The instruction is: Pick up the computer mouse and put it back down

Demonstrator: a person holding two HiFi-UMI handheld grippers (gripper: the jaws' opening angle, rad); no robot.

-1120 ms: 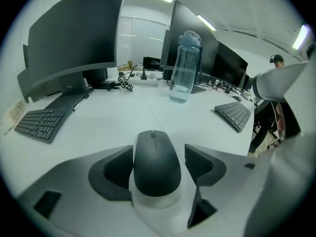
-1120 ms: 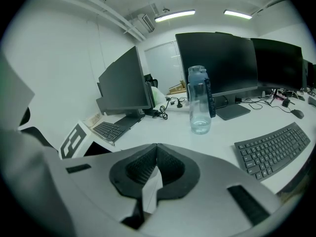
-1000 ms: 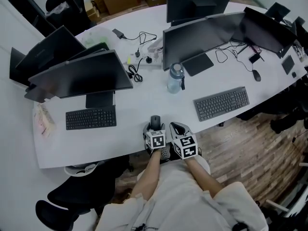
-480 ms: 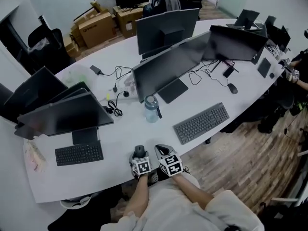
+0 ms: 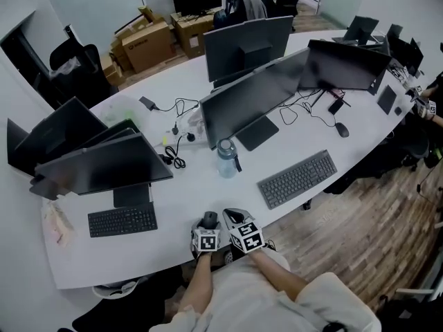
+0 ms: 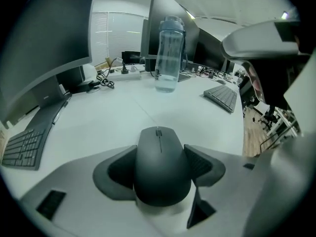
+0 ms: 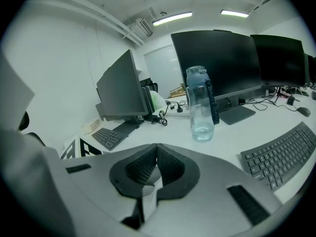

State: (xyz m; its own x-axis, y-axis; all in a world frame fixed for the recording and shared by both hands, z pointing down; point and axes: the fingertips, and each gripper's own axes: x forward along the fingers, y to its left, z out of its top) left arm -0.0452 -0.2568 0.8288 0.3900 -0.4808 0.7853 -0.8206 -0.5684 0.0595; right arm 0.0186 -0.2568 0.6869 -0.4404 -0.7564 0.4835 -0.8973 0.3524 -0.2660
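Note:
The black computer mouse (image 6: 160,167) sits between the dark pads of my left gripper (image 6: 160,163), which is shut on its two sides. In the head view the mouse (image 5: 209,219) pokes out ahead of the left gripper (image 5: 207,228) near the front edge of the white table (image 5: 173,192). Whether the mouse rests on the table or hangs just above it I cannot tell. Right beside it, my right gripper (image 5: 235,221) holds nothing. Its pads meet in the right gripper view, so the right gripper (image 7: 156,163) is shut.
A clear water bottle (image 5: 227,159) stands ahead of the grippers. A grey keyboard (image 5: 297,178) lies to the right and a black keyboard (image 5: 122,220) to the left. Several dark monitors (image 5: 252,106) and cables fill the back. A second mouse (image 5: 342,129) lies far right.
The head view has swung and pulled back, showing more of the room. Both grippers stay at the table's front edge, the mouse still in the left one, which has rolled slightly.

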